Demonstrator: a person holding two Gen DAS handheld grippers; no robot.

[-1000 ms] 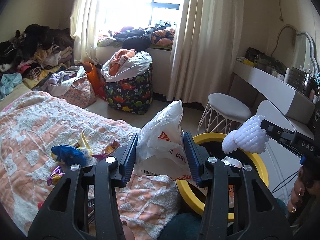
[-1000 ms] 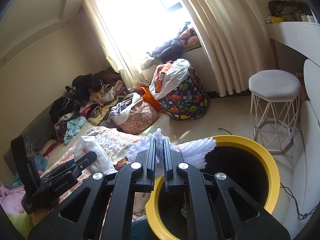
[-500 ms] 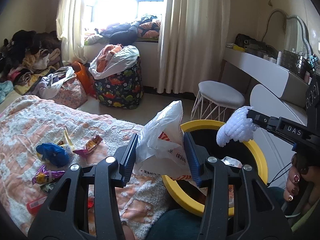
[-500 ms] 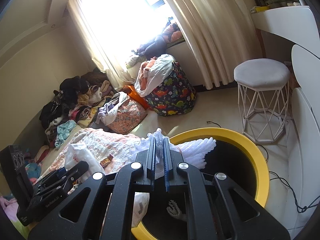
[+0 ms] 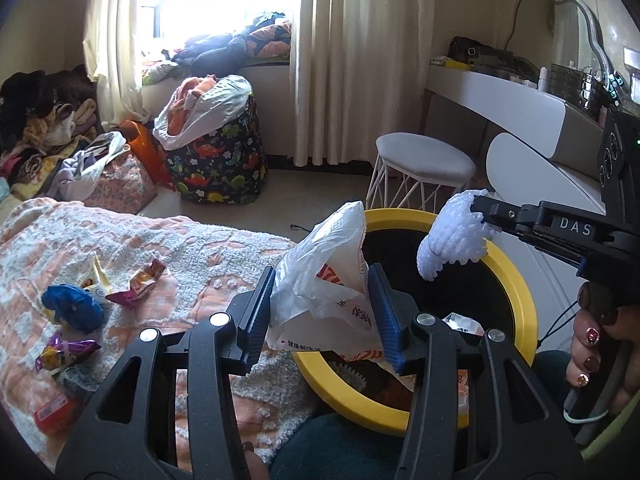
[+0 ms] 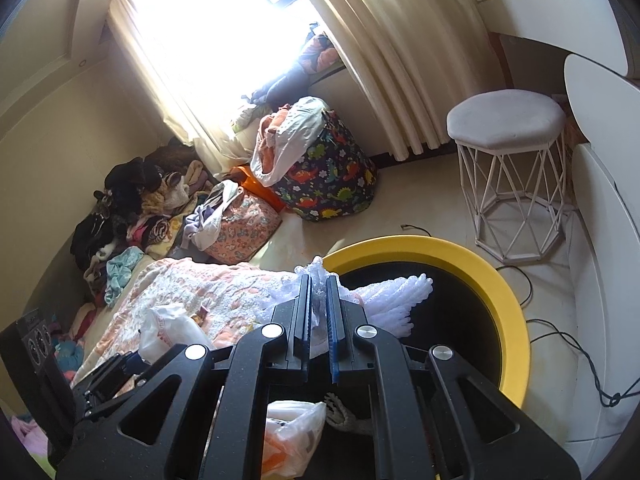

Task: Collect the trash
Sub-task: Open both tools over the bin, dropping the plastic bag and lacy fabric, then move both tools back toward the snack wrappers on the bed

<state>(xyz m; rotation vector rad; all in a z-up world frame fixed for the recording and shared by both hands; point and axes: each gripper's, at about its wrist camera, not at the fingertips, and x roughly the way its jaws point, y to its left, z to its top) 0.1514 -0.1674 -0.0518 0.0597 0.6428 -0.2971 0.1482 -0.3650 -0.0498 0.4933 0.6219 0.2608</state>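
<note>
My left gripper is shut on a crumpled white plastic bag with red print, held at the near-left rim of the yellow-rimmed black bin. My right gripper is shut on a white foam net wrapper and holds it over the bin; that wrapper shows in the left wrist view above the bin's mouth. Several snack wrappers and a blue crumpled bag lie on the bed's pink quilt. Trash, including a bag, lies inside the bin.
A white wire-legged stool stands beyond the bin. A dinosaur-print laundry basket and clothes bags sit by the window. A white dressing table runs along the right wall. A cable lies on the floor by the bin.
Both grippers have moved right and down toward the bin with their loads; the bin looks larger and nearer. Neither grip has changed.
</note>
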